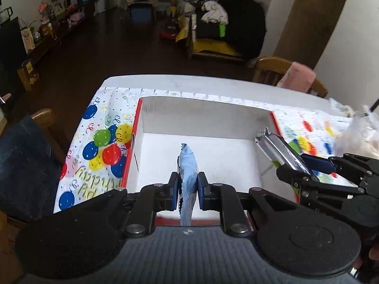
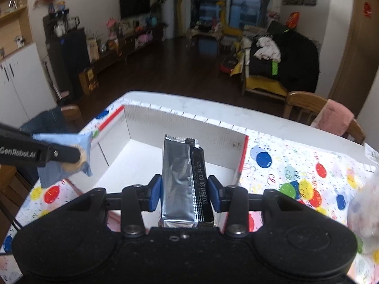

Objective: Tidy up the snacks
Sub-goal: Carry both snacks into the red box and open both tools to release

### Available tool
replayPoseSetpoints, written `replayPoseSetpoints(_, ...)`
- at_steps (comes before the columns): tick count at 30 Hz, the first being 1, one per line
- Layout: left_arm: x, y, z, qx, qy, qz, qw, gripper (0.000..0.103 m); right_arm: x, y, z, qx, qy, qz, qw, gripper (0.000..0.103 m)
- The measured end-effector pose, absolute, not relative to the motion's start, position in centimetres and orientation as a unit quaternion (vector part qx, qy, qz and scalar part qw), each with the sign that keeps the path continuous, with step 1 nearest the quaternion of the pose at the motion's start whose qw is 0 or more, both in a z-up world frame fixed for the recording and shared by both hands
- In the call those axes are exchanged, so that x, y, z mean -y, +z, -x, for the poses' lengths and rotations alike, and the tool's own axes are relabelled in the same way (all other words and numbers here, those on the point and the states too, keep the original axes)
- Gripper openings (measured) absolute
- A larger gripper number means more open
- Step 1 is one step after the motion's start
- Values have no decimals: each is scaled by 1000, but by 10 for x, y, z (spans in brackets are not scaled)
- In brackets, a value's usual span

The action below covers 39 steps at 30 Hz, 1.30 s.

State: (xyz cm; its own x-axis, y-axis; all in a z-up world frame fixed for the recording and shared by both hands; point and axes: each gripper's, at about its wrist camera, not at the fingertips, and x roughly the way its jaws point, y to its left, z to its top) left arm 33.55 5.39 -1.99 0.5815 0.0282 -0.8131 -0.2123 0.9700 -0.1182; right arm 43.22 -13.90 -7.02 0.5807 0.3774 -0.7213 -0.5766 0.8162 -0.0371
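Left gripper [image 1: 187,190]: black two-finger tool with blue pads, clamped on a thin light-blue snack packet [image 1: 187,165] with serrated ends; the packet stands edge-on between the pads and hangs over the near part of the box.

Right gripper [image 2: 185,195]: same build, closed on a silver foil snack bar [image 2: 182,179] with a black printed seam; the bar lies lengthwise between the pads, its far end pointing into the box.

Box [image 1: 203,111]: open white cardboard box with red outer edges, resting on the table; its floor appears empty in both views.

Table covering [image 1: 94,146]: white sheet printed with coloured balloons, spread under the box on a white table [image 1: 189,82].

Relative position: in the left wrist view the right gripper and its bar sit at the box's right wall; in the right wrist view the left gripper and blue packet sit at the box's near-left corner.

Other items: a clear plastic bag [image 2: 364,213], blurred, lies on the covering at the far right; wooden chairs stand around the table.

Step in hand: both snacks appear to be in transport toward the box, neither yet set down.

Next move: lower each snack to the box floor, keep them side by side without overlap, then part the pads to let go.
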Motion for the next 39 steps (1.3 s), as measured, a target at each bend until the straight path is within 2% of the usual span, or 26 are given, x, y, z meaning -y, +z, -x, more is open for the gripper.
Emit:
replayPoseSetpoints(15, -66, -85, -423, -544, 108, 97, 827, 16, 85, -141, -489, -447, 286, 219, 819, 39)
replayPoseSetpoints(28, -65, -123, -438, -590, 118, 88, 794, 16, 69, -167, -488, -474, 310, 263, 781, 39)
replayPoseSetpoints(39, -58, -132, -434, -601, 113, 71, 788, 16, 73, -171, -496, -485, 311, 267, 772, 40)
